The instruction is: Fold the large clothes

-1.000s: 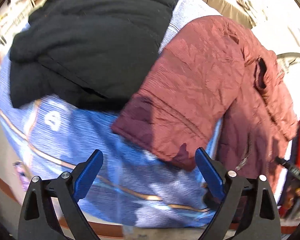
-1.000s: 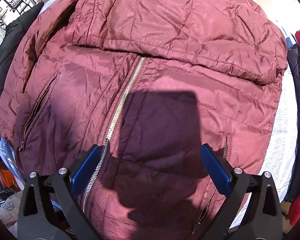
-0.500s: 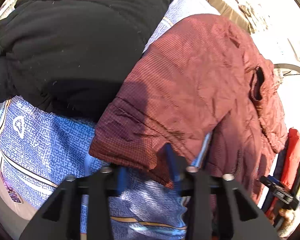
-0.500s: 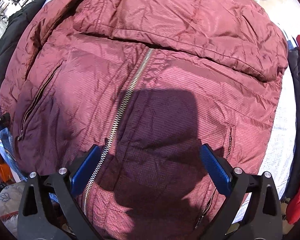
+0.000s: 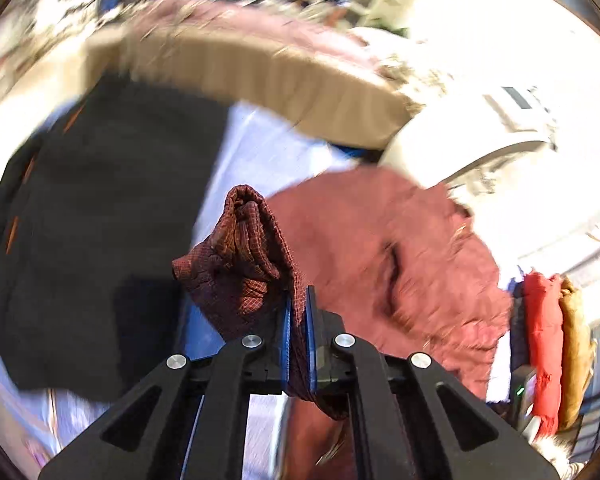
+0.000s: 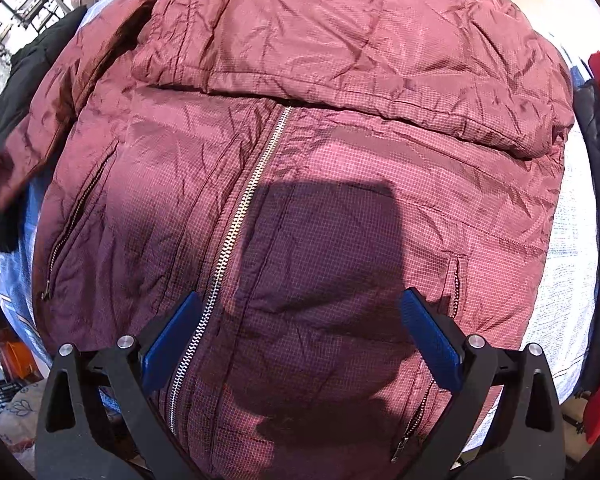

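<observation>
Sleeve cuff [image 5: 236, 264] clamped, left view only; zipper [image 6: 236, 216] right view only.

The left wrist camera looked obliquely down past its tool [image 5: 298, 320] toward the maroon jacket [image 5: 400, 248]. The right wrist camera faced straight down, close above the same jacket [image 6: 320, 80], which both views shared.
</observation>
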